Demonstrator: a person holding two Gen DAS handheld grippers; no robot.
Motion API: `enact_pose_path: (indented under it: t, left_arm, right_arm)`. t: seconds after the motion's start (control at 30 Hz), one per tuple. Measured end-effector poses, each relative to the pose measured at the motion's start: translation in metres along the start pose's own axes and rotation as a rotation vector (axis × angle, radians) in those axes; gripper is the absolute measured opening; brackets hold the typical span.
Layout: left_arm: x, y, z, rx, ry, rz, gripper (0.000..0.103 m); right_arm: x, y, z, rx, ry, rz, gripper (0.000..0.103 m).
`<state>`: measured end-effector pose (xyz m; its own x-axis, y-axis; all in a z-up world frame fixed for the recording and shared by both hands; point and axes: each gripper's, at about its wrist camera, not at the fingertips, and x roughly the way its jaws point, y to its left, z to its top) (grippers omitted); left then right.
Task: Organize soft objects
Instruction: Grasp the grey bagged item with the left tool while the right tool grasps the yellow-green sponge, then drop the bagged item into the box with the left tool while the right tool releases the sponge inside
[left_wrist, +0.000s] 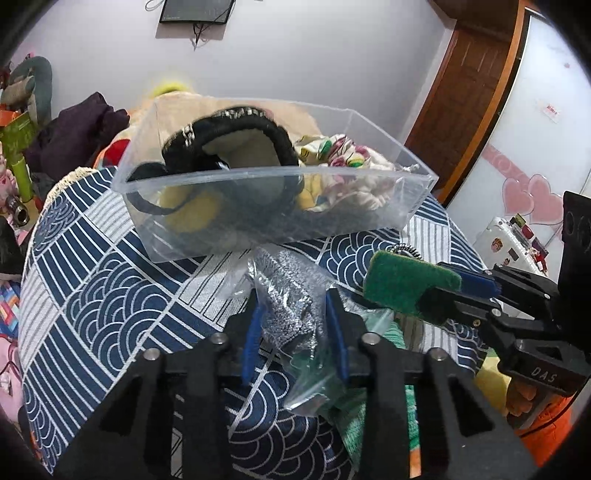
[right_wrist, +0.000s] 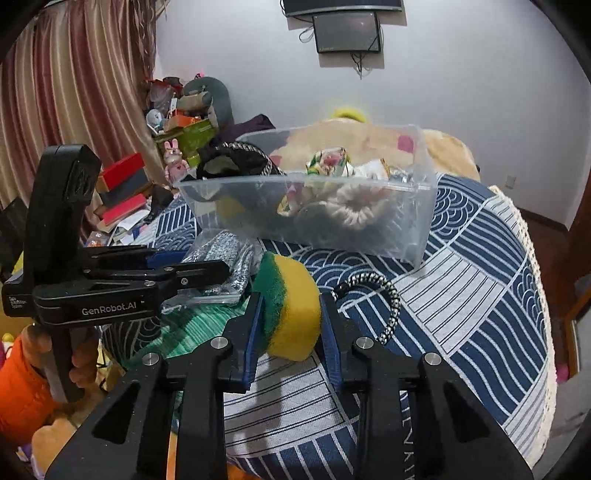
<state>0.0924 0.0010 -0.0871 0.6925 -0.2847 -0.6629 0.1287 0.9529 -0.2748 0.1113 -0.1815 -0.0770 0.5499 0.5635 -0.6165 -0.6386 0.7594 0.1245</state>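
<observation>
Sponge (right_wrist: 291, 314), yellow with a green scrub face, stood on edge, pinched between the right claw's (right_wrist: 291, 319) blue pads above the tabletop (right_wrist: 480, 280). Clear bag (left_wrist: 291, 310) of grey cloth sat crumpled between the left claw's (left_wrist: 295, 321) fingers, just before the clear bin (left_wrist: 273, 177). Held in the bin: black slipper (left_wrist: 236, 140), floral scrunchie (right_wrist: 328, 162), cream scrunchie (right_wrist: 358, 206), something yellow below. Black-and-white coil (right_wrist: 373, 291) lay beside the sponge.

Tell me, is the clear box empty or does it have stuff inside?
Not empty. The clear box holds a black headband, a cream scrunchie and patterned cloth.
</observation>
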Motion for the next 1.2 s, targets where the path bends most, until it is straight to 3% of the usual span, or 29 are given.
enact_pose_path:
  t: [0.37, 0.73, 0.93, 1.2]
  left_arm:
    - [-0.053, -0.006, 0.016, 0.051, -0.112, 0.003, 0.028]
    - [-0.081, -0.02, 0.06, 0.104, -0.239, 0.025, 0.028]
    - [-0.075, -0.019, 0.084, 0.12, -0.266, 0.044, 0.028]
    - [-0.041, 0.005, 0.11, 0.08, -0.23, 0.073, 0.028]
  right_arm:
    - [-0.036, 0.0, 0.016, -0.002, -0.111, -0.046, 0.027]
    - [-0.052, -0.005, 0.049, 0.008, -0.218, -0.101, 0.027]
    - [-0.042, -0.007, 0.07, 0.009, -0.249, -0.114, 0.027]
    - [-0.012, -0.01, 0.091, 0.015, -0.229, -0.129, 0.027]
